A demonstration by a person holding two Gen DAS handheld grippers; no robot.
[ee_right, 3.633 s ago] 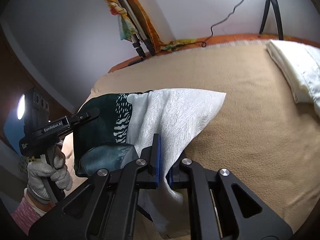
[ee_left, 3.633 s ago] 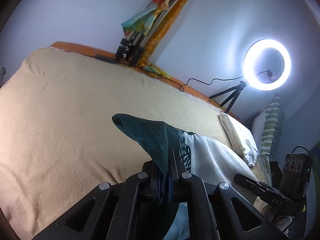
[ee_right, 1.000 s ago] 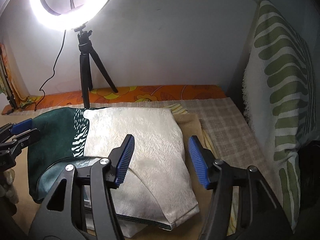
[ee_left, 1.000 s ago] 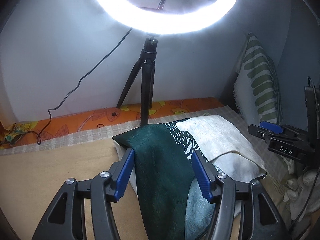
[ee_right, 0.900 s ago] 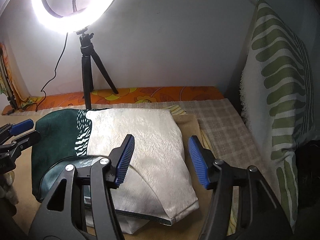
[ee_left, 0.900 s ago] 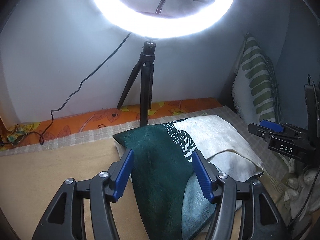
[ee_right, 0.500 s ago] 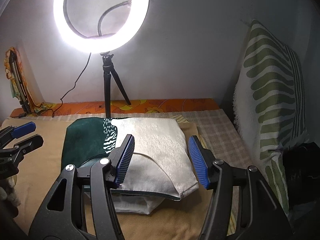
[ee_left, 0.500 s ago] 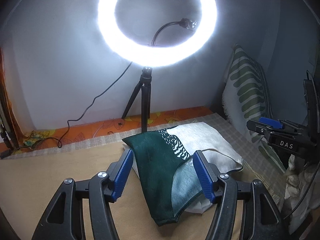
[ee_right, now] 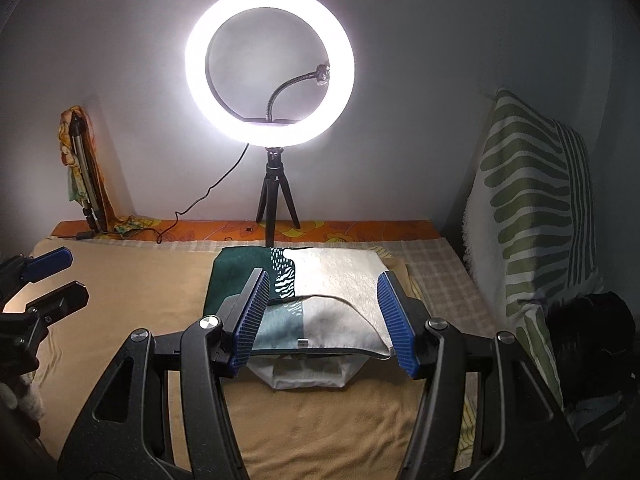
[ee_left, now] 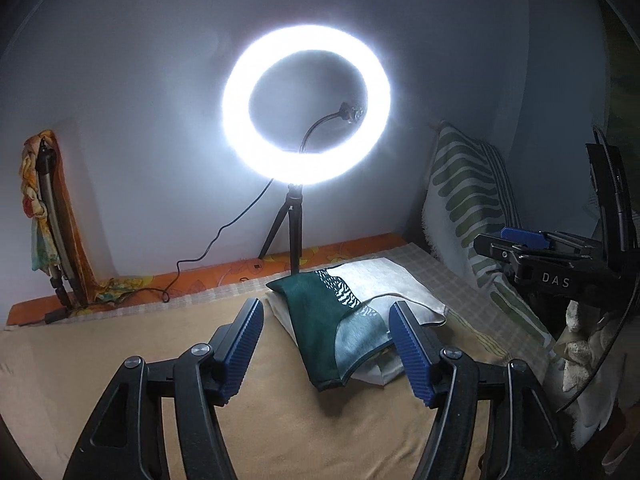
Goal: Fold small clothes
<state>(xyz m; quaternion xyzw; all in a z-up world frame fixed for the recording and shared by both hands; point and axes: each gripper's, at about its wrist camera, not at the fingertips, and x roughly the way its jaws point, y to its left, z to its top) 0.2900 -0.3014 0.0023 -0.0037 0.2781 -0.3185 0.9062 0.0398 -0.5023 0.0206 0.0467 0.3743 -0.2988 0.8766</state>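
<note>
One folded dark-green-and-cream fabric piece with a white dash pattern at the colour boundary (ee_right: pixel 316 300) lies flat at frame centre in both views, on the tan fleece blanket (ee_right: pixel 328 432); green portion at left, cream at right; a paler teal inner face shows along the near edge, with dark piping and a small metal tab at the front hem; top layer curves back over the lower one. It sits on top of a second folded white cloth (ee_right: pixel 306 376), only partly visible, poking out below the near edge; so two fabric items in the stack, as far as I can tell.

Left gripper (ee_left: pixel 326 348): jaws spread wide, blue ribbed pads (ee_left: pixel 243 346) on either side of the piece in the lower centre of its view, nothing between them, not touching the fabric. Right gripper (ee_right: pixel 320 322): same, jaws apart, holding nothing; the piece appears framed between its pads (ee_right: pixel 394 322); contact cannot be told from this angle. Two grippers total; each also appears at the other's frame edge.

Surroundings: one lit ring light on a small black tripod (ee_right: pixel 270 68), upper centre, cable trailing left; one green-and-white striped cushion (ee_right: pixel 532 216) upright at right; one folded tripod wrapped in orange patterned cloth (ee_right: pixel 82 164) leaning on the wall at left; orange floral sheet strip (ee_right: pixel 360 228) along the wall base; checked cloth (ee_right: pixel 436 272) under the blanket at right.
</note>
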